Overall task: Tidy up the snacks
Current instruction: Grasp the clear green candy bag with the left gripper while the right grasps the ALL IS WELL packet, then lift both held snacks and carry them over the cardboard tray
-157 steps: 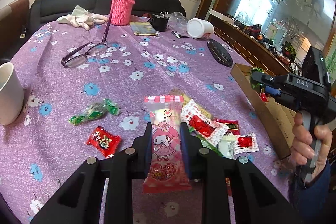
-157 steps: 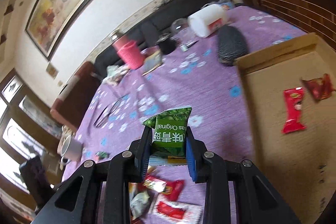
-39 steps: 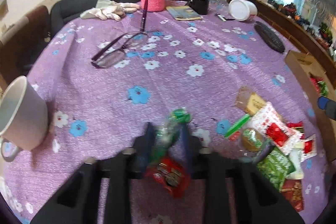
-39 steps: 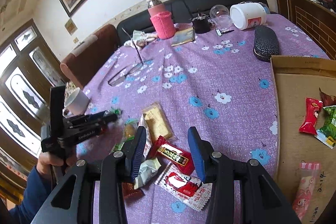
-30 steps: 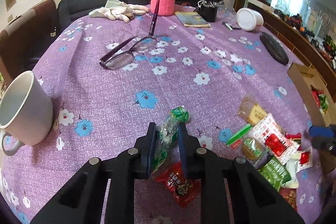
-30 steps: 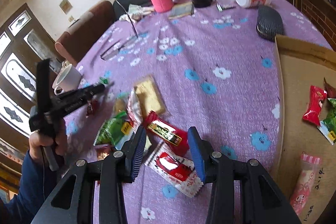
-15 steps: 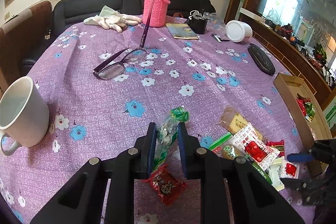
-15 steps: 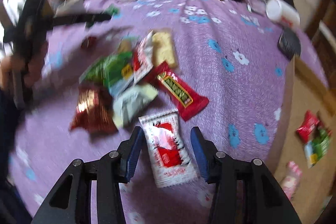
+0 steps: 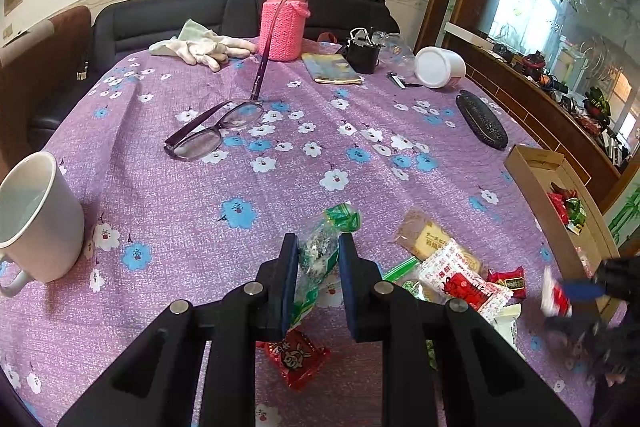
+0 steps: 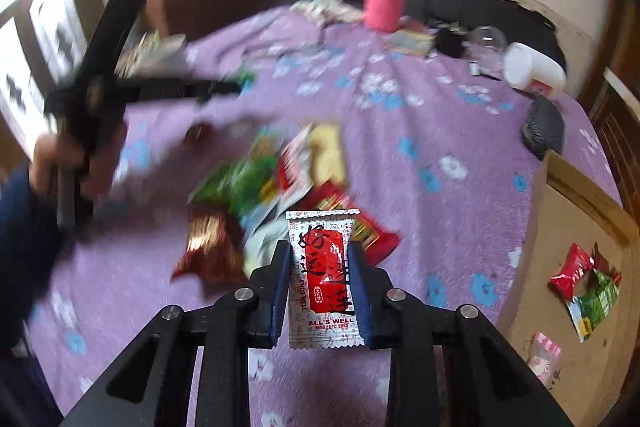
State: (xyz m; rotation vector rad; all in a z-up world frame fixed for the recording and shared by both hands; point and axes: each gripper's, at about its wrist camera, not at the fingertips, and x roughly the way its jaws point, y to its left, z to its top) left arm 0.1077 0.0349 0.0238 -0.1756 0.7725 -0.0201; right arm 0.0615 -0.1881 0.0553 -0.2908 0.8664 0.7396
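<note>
I am gripping a snack in each hand. My left gripper (image 9: 318, 277) is nearly closed on a long green-ended packet (image 9: 325, 251), pinched between the pads and lifted off the purple tablecloth (image 9: 280, 179), above a red packet (image 9: 298, 359). My right gripper (image 10: 320, 287) has just been closing, and its pads are now pressing both sides of a white-and-red sachet (image 10: 325, 279), holding it upright over the pile of snacks (image 10: 272, 187). The cardboard box (image 10: 576, 219) is sitting at the table's right edge with a few packets already lying in it. So I am at the pick-up stage, I judge, with both snacks ready to travel. Next I am going to need to carry the sachet right, over the box's near wall, and open the pads once it is above the floor, then bring the left packet across the pile the same way.
</note>
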